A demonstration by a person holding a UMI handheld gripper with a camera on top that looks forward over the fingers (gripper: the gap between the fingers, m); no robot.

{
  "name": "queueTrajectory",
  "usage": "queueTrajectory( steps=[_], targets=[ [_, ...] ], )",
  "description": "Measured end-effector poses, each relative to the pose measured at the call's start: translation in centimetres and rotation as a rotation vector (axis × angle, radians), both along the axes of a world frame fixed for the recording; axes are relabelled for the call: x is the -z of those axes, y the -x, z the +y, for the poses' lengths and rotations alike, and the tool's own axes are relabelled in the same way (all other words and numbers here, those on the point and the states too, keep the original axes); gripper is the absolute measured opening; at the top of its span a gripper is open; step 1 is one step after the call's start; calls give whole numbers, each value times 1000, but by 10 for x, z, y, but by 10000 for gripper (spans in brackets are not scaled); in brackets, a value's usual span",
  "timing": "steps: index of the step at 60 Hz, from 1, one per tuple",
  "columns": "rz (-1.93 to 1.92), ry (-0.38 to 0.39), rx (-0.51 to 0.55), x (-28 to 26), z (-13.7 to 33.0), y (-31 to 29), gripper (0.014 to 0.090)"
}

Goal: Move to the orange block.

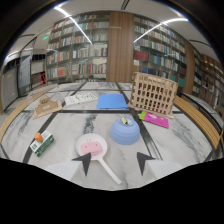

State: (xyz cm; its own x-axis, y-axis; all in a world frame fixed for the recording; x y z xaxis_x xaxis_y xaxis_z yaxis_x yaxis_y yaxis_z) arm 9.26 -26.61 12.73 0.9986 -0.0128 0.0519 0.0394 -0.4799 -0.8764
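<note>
Apart and empty: gripper fingers over a marble table

Down at the near edge of the white marble table (65, 120) with dark veins, the gripper (114, 161) has its two dark fingers (83, 161) spread apart, with nothing held between them. Just ahead of them, partly between the tips, lies a round white paddle with a pink face and a white handle (92, 148). Beyond the right finger sits a light blue upturned bowl (124, 132). The small orange block (38, 136) rests well off to the left, near the table's left edge, touching a green and white box (43, 144). Farther across lie a blue folder (112, 101), a pink booklet (156, 119), and a pale wooden slatted crate (152, 93) toward the far right. Tall bookshelves (80, 47) filled with books stand behind the table.
</note>
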Motion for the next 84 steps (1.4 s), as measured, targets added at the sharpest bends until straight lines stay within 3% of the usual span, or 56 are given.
queueTrajectory(
  steps=[27,46,62,84],
  targets=[
    [-14,13,-1,0,-40,38,862],
    [-11,46,-107,21,-62,162,857],
    [26,56,-165,34,-36,265,863],
    [29,70,-130,62,33,303,864]
  ],
)
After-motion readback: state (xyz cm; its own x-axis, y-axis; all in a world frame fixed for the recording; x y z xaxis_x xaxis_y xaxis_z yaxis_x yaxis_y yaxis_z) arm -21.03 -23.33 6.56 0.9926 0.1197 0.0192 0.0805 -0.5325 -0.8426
